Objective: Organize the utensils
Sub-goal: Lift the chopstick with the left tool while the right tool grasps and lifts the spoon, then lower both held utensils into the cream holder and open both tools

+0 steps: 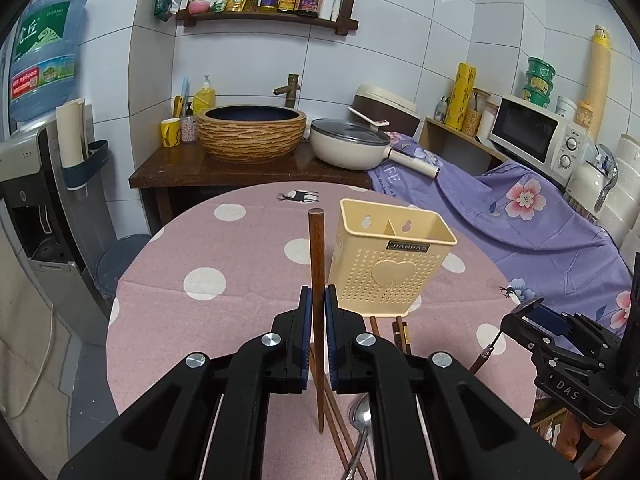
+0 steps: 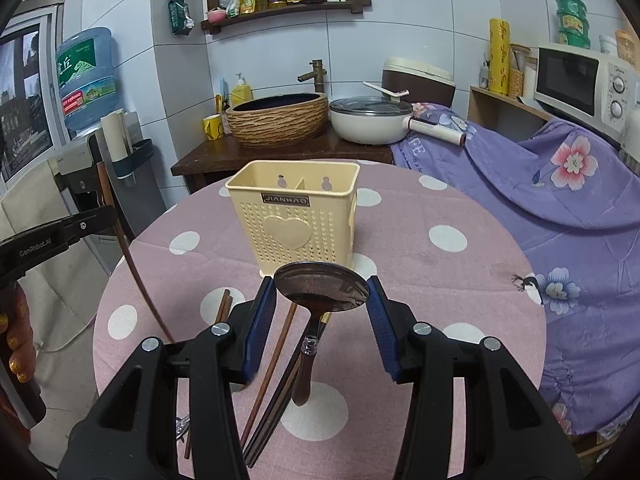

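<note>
Left gripper (image 1: 316, 300) jaws pinching a chopstick (image 1: 316, 280), right gripper (image 2: 322, 294) apparently clamping a spoon (image 2: 322, 286); either could clip the caddy (image 2: 294, 216) rim at twelve o'clock

The left gripper (image 1: 316, 300) points downward, its 2 fingers (image 1: 305, 320) pressed together on a thin stick. The right gripper (image 2: 322, 292) also tilts down, its fingers (image 2: 262, 308) clamping a spoon's bowl.

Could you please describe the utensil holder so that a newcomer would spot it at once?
On the round pink polka-dot table, find the cream utensil holder standing upright near the middle. Its perforated walls, raised heart and central divider set it apart; it alone stands upright there.
</note>
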A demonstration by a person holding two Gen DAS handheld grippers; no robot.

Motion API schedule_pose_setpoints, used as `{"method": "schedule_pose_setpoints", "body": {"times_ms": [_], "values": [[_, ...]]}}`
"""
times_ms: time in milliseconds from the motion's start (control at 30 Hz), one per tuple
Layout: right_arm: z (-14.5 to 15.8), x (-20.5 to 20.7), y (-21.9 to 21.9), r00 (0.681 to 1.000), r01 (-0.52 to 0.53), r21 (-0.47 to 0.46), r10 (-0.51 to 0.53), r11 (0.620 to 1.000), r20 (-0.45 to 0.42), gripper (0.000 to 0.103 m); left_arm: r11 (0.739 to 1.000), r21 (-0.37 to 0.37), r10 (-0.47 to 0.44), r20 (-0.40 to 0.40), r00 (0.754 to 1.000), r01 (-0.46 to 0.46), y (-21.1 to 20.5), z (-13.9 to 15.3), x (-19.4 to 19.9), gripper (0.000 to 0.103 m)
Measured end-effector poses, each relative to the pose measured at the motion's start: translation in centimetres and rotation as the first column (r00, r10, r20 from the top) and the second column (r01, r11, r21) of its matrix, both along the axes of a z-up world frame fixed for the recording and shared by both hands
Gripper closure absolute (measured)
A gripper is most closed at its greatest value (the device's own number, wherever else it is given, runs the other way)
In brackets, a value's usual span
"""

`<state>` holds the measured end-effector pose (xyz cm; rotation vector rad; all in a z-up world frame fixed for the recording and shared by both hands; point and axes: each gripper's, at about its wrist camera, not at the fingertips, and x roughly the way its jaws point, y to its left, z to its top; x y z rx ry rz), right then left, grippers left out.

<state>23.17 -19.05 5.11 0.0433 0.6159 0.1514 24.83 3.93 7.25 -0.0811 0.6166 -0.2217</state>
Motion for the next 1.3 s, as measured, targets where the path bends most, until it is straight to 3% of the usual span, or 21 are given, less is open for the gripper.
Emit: {"method": "schedule_pose_setpoints", "body": {"times_ms": [200,467,633,733,1067,1300], "values": [[3.0,2.1,-0.3,1.000,-0.027,0.057,0.026,0.998,0.014,0.056,1.000,-0.015,-0.025,0.038,0.999,0.025,-0.5,3.2,1.2,0.096],[11.8,7.3,-0.5,0.991,-0.011,0.074,0.001,0.997,0.133,0.056,0.997,-0.047,-0.058,0.172,0.983,0.067,-2.2,13.3,3.9,0.096],[15.5,10.6,-0.7,0.978,0.047,0.063,-0.058,0.997,0.201,0.056,0.998,-0.056,-0.023,0.184,0.983,0.034,-3.8,16.0,7.3,0.096],[14.9,12.4,-0.4,0.977,0.074,0.025,-0.077,0.997,0.197,0.056,0.998,-0.059,0.004,0.174,0.985,0.006,-4.6,15.3,9.2,0.096],[5.8,15.0,0.2,0.991,0.095,-0.015,-0.094,0.995,0.092,0.056,0.999,-0.039,0.017,0.039,0.999,-0.015,-6.3,7.1,12.0,0.096],[2.2,15.3,0.2,0.994,0.093,-0.031,-0.091,0.995,0.061,0.056,0.999,-0.025,0.021,-0.029,0.999,-0.022,-6.3,3.1,12.8,0.096]]}}
